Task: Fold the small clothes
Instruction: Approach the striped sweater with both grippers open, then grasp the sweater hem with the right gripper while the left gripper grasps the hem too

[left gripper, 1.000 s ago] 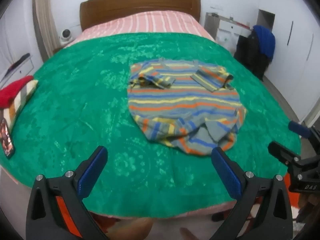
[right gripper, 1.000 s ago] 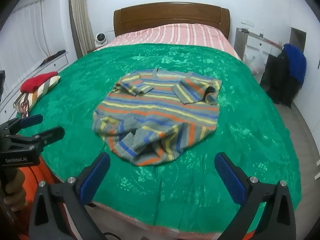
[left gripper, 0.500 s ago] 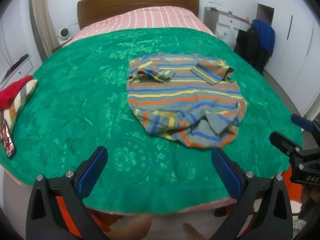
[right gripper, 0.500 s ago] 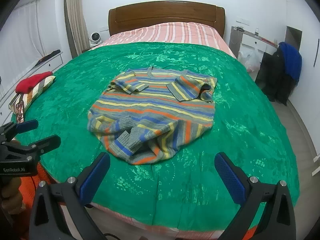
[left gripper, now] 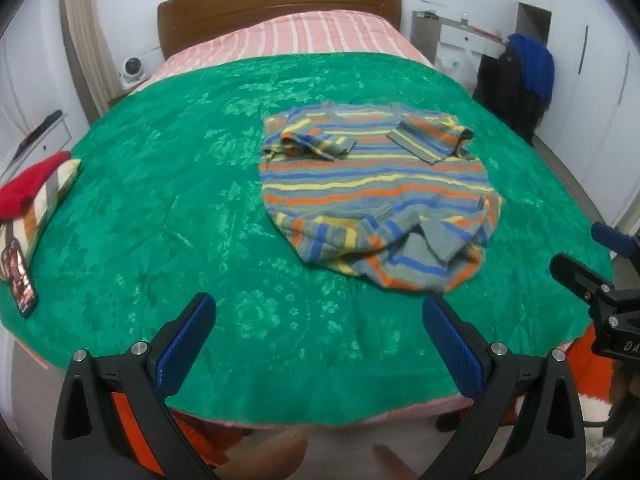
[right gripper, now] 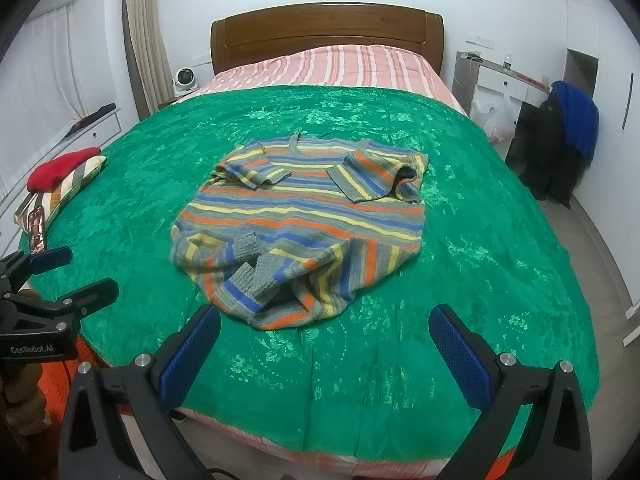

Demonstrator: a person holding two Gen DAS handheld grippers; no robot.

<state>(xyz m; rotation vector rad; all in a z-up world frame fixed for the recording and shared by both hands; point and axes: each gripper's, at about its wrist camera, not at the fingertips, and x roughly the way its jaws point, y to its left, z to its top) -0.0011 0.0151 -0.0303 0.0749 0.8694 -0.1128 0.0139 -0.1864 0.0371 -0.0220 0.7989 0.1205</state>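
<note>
Sweater [right gripper: 300, 216], striped knit lying in the middle of the green bedspread [right gripper: 480, 248], looks soft, light and floppy, so I would pinch its near hem corners; left gripper [left gripper: 320, 344] and right gripper [right gripper: 326, 352] both gape empty, well short of it.

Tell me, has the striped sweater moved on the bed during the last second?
No. The sweater lies in the same folded shape at the same place on the green blanket; only the cameras shifted slightly. Both tongs are open and apart from it.
</note>
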